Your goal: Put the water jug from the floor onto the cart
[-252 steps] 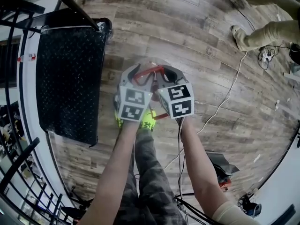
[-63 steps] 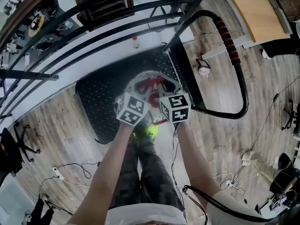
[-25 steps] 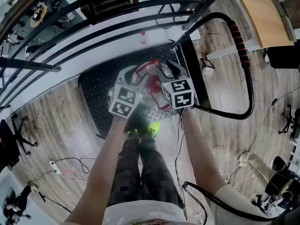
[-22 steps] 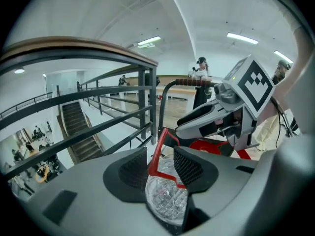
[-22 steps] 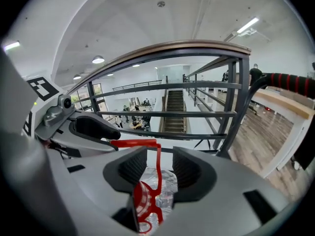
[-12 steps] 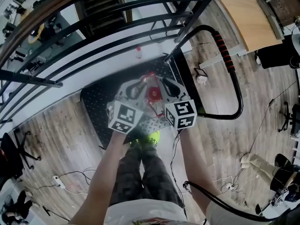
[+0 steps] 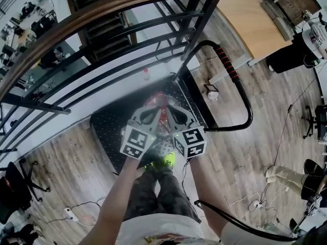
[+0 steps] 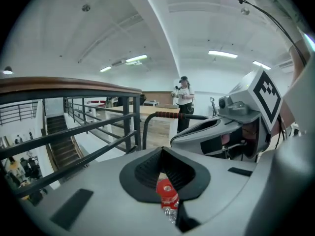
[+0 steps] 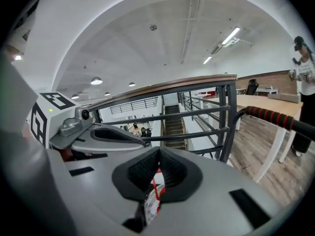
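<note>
Left tool point(image 8: 162, 156): jaws fully together, nothing pinched. They have just been closing, with no thing between them. Only the jug's red cap point(image 8: 167, 194) shows far below, through the gap under the pads.
Right tool point(image 9: 158, 156): same, jaws shut and just been closing on nothing. A strip of the jug's label shows below it, not in contact.
Tool position: head view has both side by side above the cart, pointing slightly down, apart from the jug.
Water jug point(image 7: 160, 103): on the black deck of the cart point(image 7: 110, 126), towards the handle end. It looks upright, cap facing up at the head camera, partly hidden by the two tools.
Cart handle point(image 7: 236, 80): black loop with red grip, to the right of the jug and well apart from it.
Surroundings: dark railing point(image 7: 102, 14) runs just beyond the cart. The wooden floor point(image 7: 66, 157) is around it, and the person's green shoe point(image 7: 166, 161) is at the near edge of the deck.
Step in hand: judged as after release. Jug is off the floor and on the deck, neither tool holds it.
Progress: placing looks done.
Next move: likely just draw both tools back and away. Keep them clear of the cap so the jug isn't nudged.
Risk: small. Can't tell how close the jug base sits to the deck edge.
</note>
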`<control>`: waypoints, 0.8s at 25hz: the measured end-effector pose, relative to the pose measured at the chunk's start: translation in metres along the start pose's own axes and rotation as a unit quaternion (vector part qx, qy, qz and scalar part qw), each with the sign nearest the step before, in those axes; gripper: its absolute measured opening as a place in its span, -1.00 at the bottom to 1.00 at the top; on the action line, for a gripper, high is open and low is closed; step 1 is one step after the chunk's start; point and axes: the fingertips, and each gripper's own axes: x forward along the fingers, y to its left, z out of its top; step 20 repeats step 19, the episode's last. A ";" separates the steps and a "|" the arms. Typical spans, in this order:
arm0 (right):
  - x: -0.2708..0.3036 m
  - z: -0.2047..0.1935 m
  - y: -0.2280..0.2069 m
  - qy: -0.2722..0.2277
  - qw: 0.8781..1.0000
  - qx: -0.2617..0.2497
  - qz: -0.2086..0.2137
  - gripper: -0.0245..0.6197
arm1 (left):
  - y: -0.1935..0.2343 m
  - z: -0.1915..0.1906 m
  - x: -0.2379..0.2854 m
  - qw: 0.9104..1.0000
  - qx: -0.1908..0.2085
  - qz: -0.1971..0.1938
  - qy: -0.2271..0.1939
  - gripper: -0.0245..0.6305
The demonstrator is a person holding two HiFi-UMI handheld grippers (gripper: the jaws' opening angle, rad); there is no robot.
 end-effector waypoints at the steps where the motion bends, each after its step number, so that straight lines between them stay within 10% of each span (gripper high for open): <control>1: -0.005 0.003 0.002 -0.002 1.000 0.003 -0.002 -0.86 | -0.003 0.004 -0.003 1.000 -0.001 -0.003 -0.001 -0.88; 20: -0.026 0.017 0.017 -0.007 1.000 0.009 -0.026 -0.86 | -0.019 0.023 -0.024 1.000 -0.008 -0.023 -0.011 -0.88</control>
